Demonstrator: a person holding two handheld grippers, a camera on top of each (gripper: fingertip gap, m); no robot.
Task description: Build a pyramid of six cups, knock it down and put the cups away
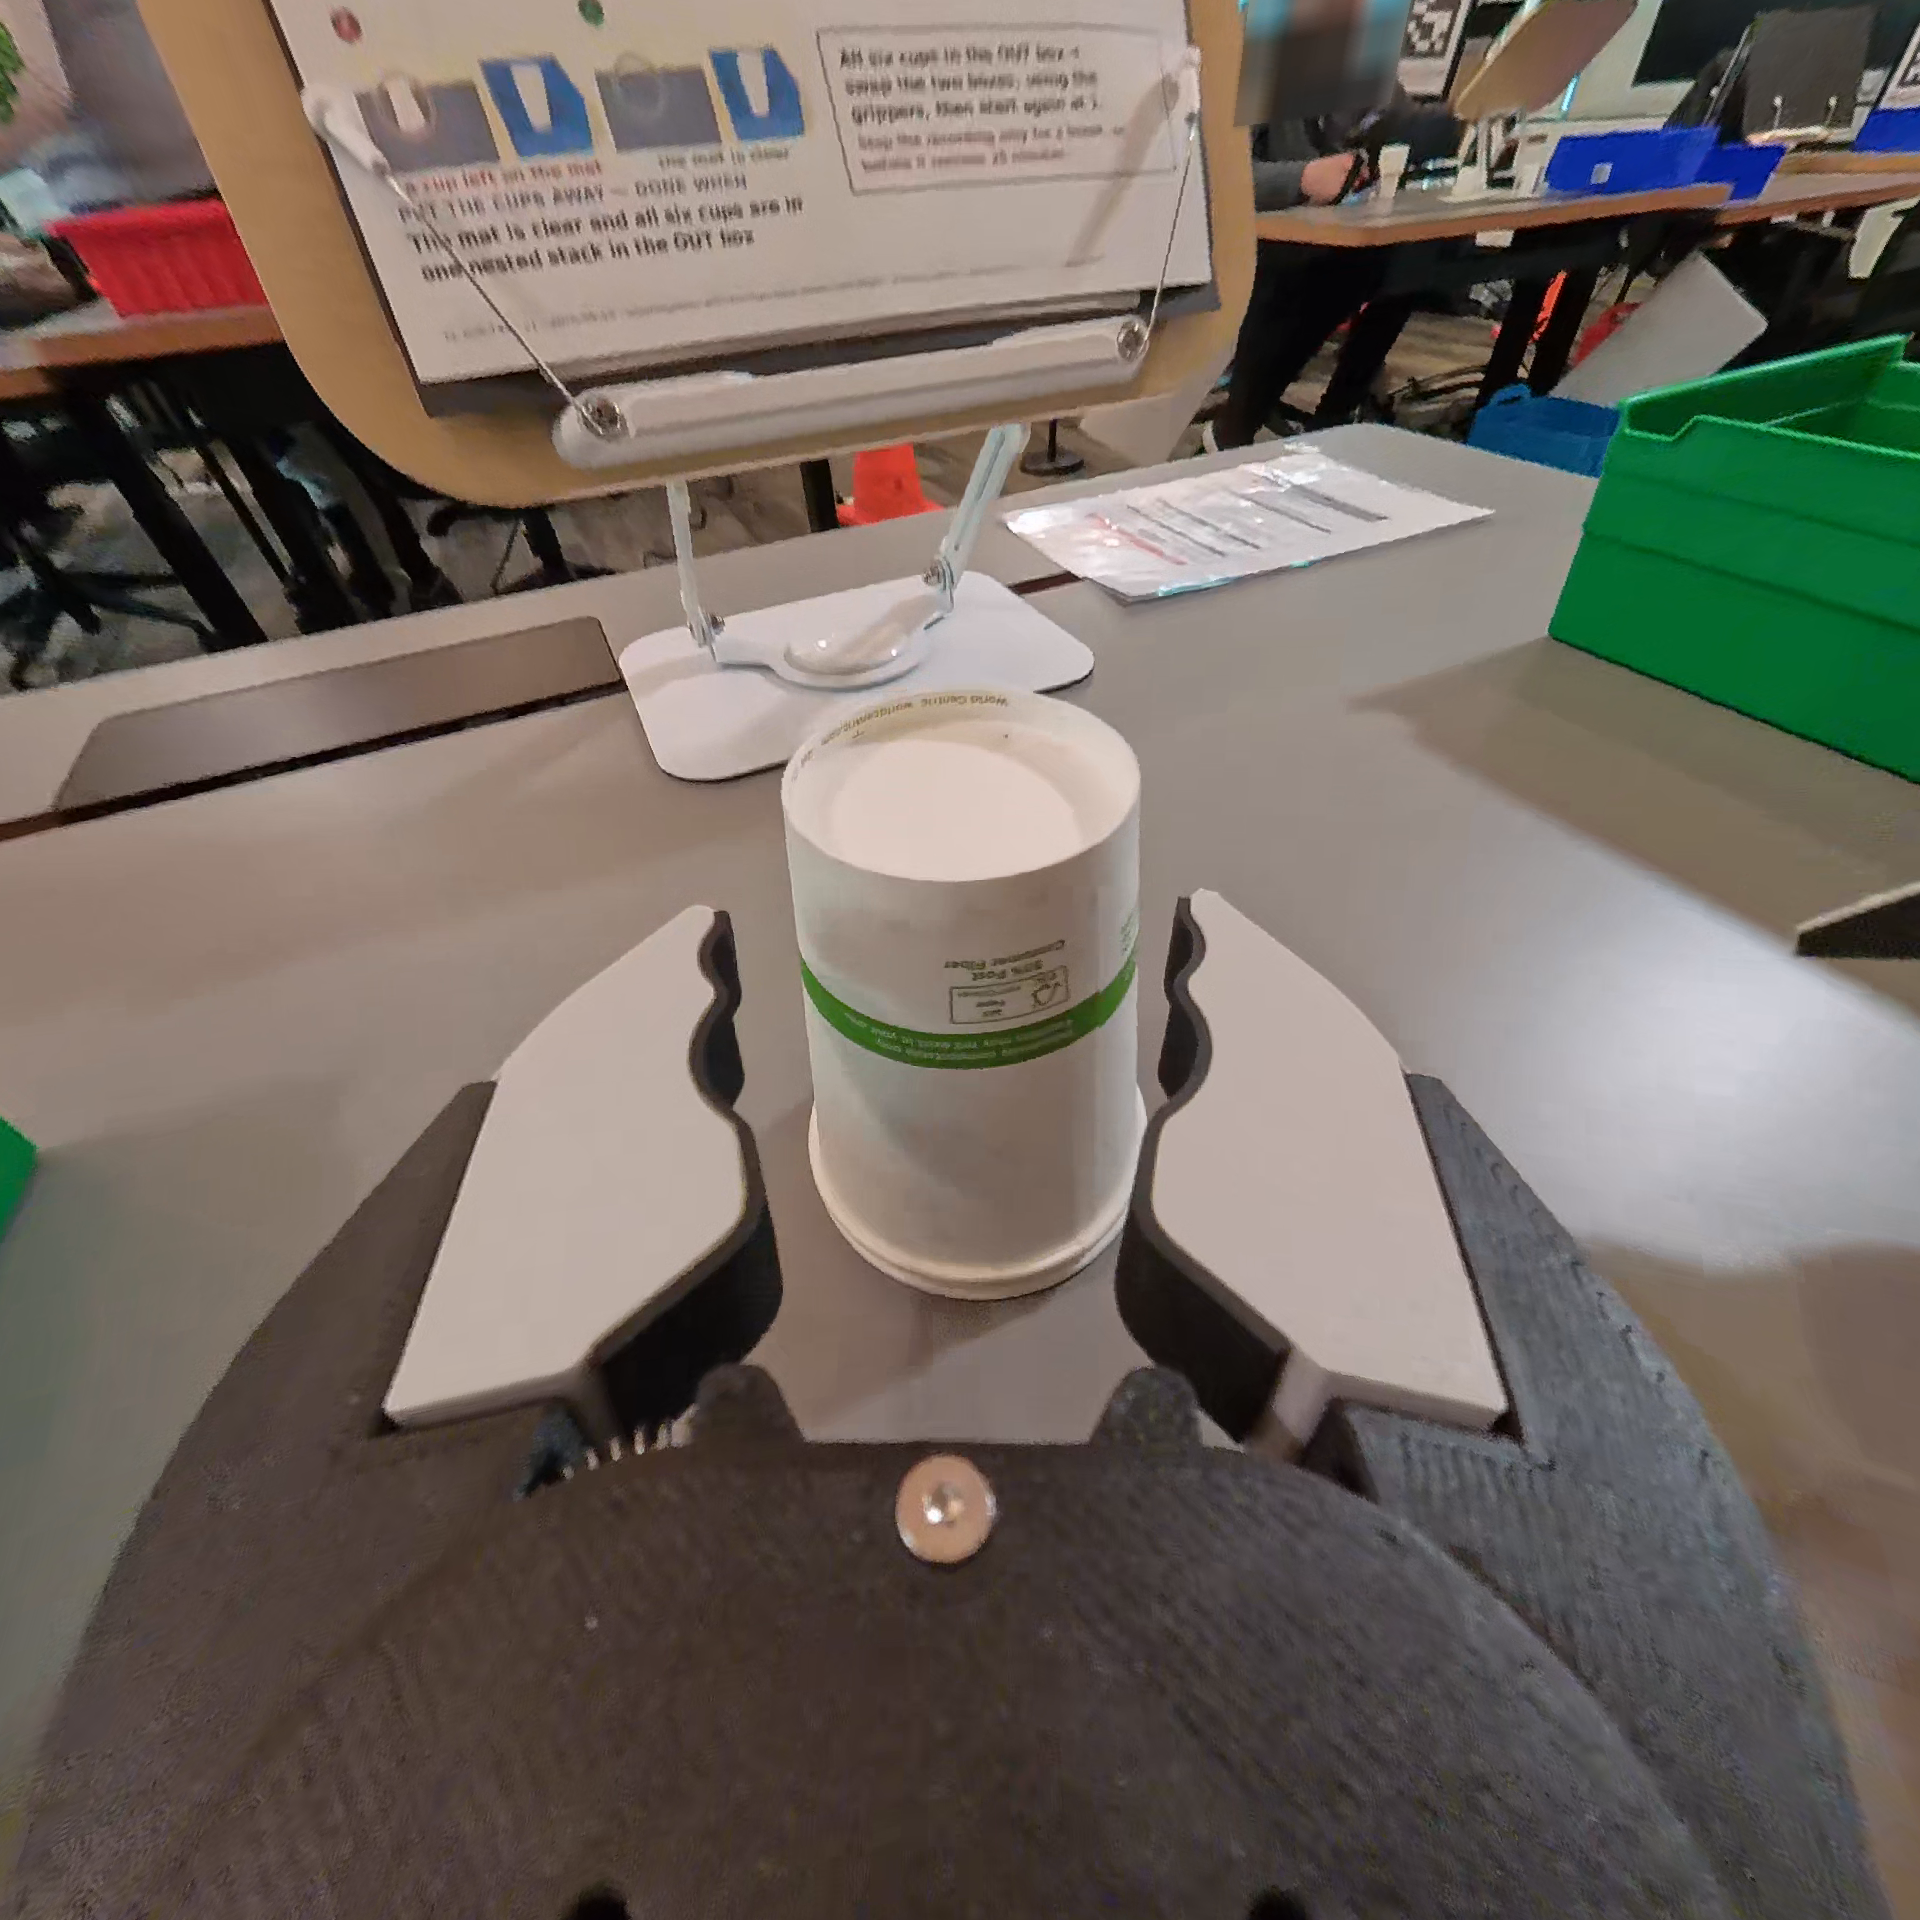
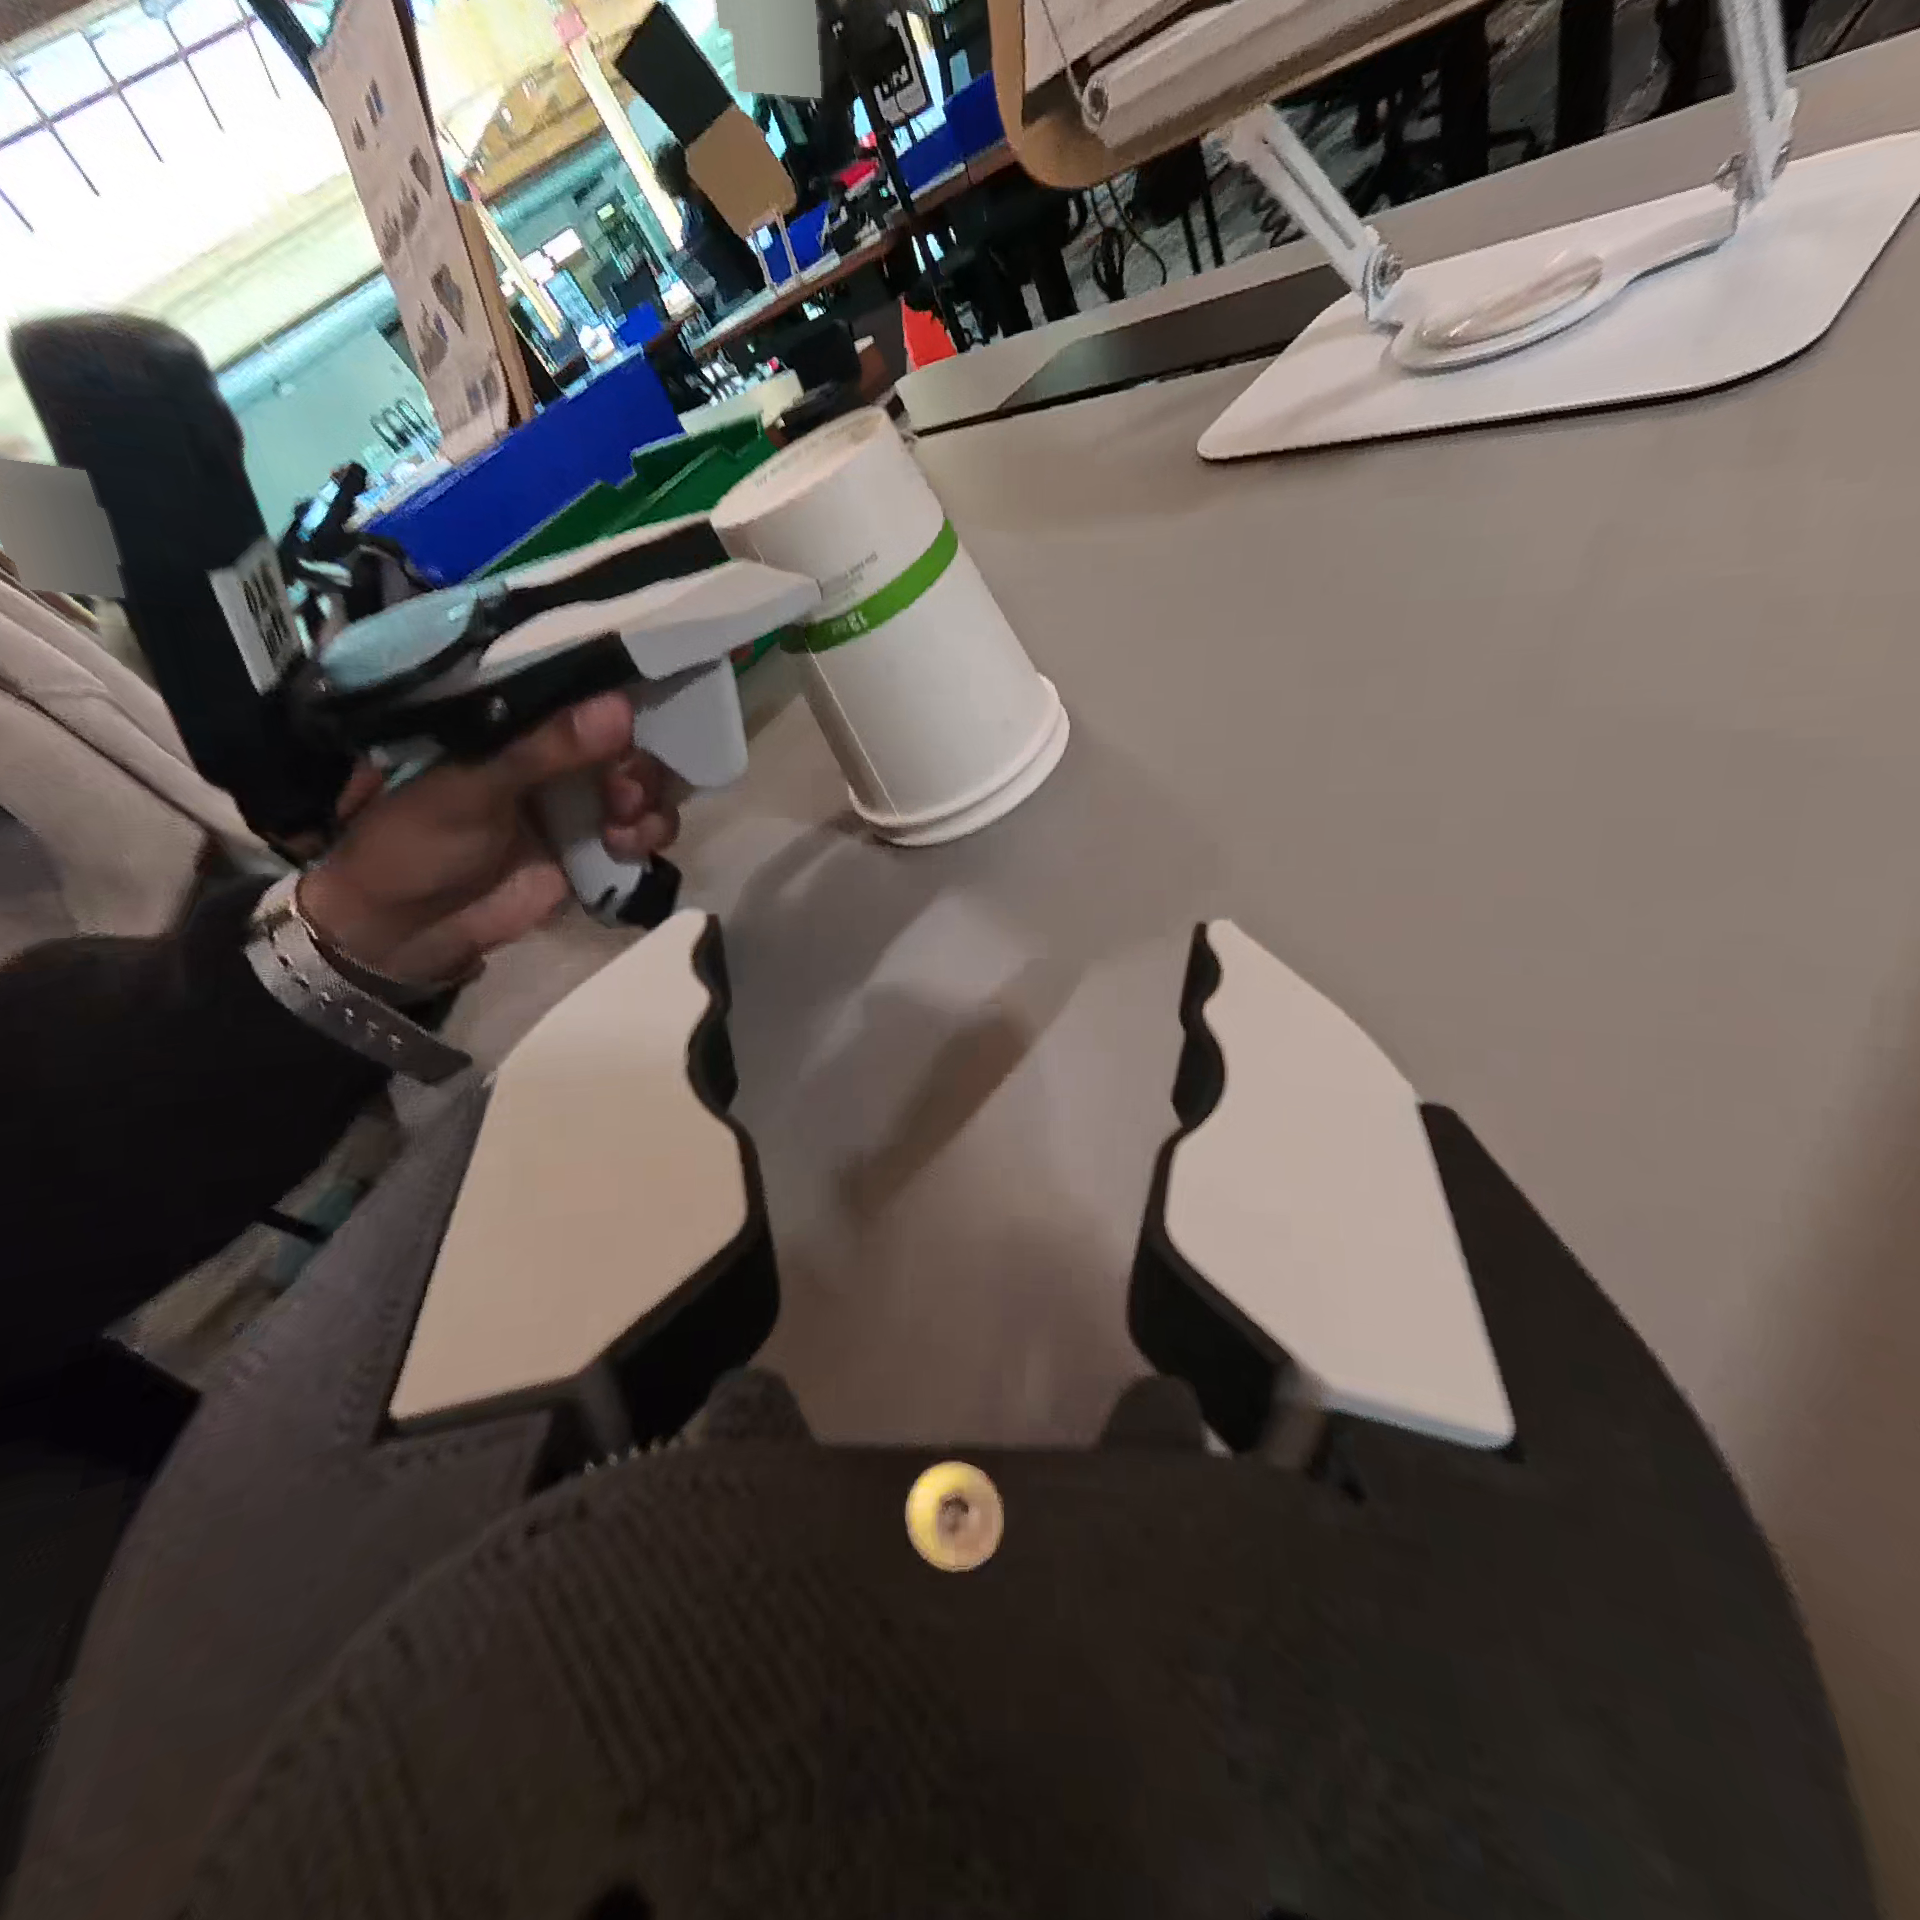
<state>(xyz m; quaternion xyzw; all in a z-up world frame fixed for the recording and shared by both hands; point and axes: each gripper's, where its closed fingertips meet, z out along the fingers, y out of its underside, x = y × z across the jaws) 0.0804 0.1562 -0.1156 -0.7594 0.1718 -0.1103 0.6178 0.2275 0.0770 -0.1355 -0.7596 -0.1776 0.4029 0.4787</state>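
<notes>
A: Where does the white paper cup with the green band (image 1: pixel 961 997) stand?

B: It stands upside down on the grey table (image 1: pixel 312 935), rim down and base up, in front of the white flat-based document stand (image 1: pixel 862 665). A second rim shows under the first, so there may be more than one cup nested there; that cannot be told for sure.

A: And the left gripper (image 1: pixel 951 987)?

B: Its two white-faced fingers (image 1: pixel 613 1153) lie on either side of the cup with their jaws spread. A narrow gap shows on the left side; the right finger is very close, contact unclear. The right wrist view shows the same: the left gripper (image 2: pixel 758 603) reaches the cup (image 2: pixel 904 634) at the height of the green band, held in a person's hand (image 2: pixel 468 831).

A: The right gripper (image 2: pixel 956 1029)?

B: Its jaws are wide apart with nothing between them but bare table (image 2: pixel 1455 831). It is nearer the viewer than the cup, apart from it.

A: What else is near the cup?

B: Right of the cup lies a green plastic bin (image 1: pixel 1766 540). Behind the cup, beside the stand's base, lies a plastic-sleeved sheet (image 1: pixel 1247 520). The stand's wooden board (image 1: pixel 748 208) carries a printed page above the cup. A dark rectangular panel (image 1: pixel 343 696) lies flush in the table, left of the stand.
</notes>
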